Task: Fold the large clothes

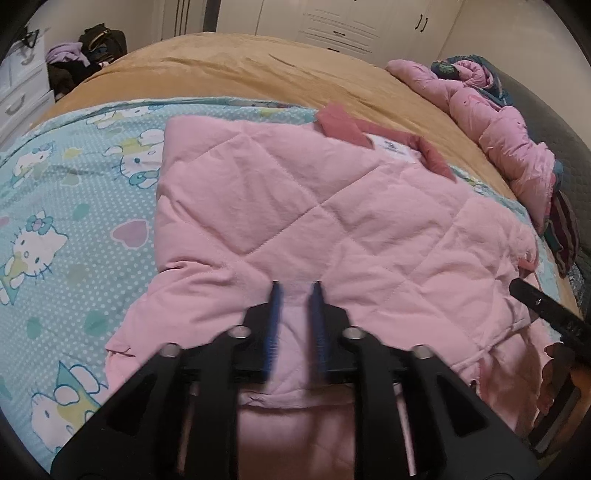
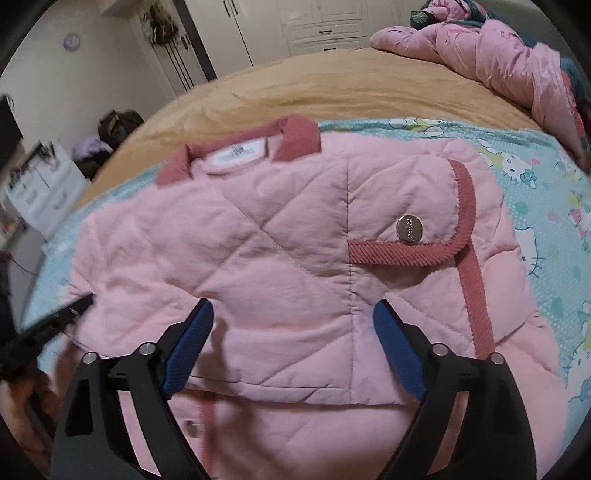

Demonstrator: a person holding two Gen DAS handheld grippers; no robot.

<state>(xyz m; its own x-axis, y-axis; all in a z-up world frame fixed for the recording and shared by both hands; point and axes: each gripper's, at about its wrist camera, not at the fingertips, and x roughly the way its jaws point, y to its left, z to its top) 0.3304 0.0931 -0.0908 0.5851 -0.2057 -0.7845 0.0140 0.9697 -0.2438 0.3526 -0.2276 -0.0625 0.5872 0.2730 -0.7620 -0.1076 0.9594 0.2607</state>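
Observation:
A pink quilted jacket with a dark pink collar lies partly folded on a Hello Kitty sheet. My left gripper hovers over the jacket's near edge, its blue pads a narrow gap apart, with no cloth between them. In the right wrist view the jacket shows a corduroy-trimmed pocket flap with a metal snap. My right gripper is wide open over the folded hem. The other gripper's tip shows at each view's edge.
A tan blanket covers the far part of the bed. A pile of pink puffy clothes lies along the right side. White drawers and dark bags stand at the far left; white wardrobes stand behind.

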